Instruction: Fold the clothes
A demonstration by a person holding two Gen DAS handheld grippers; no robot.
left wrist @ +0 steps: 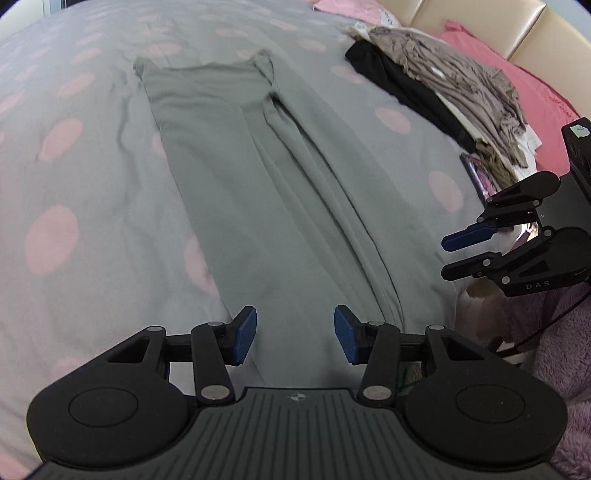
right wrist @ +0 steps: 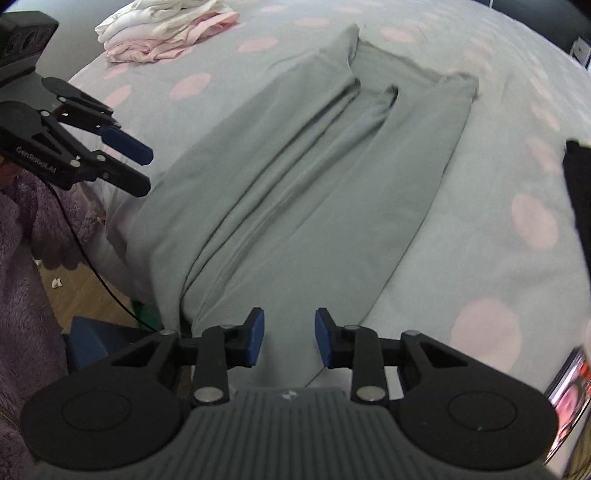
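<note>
Lying lengthwise on the dotted bed cover (left wrist: 74,206) is the grey-green garment (left wrist: 236,192), folded into a long strip with creases. The left tool (left wrist: 295,338) and right tool (right wrist: 289,341) hover over its near end, both spread and gripping nothing. A dark and beige clothes heap (left wrist: 443,92) sits nearby, and a pale folded stack (right wrist: 162,29) lies farther off. "GenRobot.AI" reads on the left tool; motion blurs the edges.

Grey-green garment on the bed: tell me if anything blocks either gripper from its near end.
Nothing visible does. The grey-green garment lies bare on the spotted bed cover; the left gripper and right gripper are open above its near end. The clothes pile lies off to the side.
</note>
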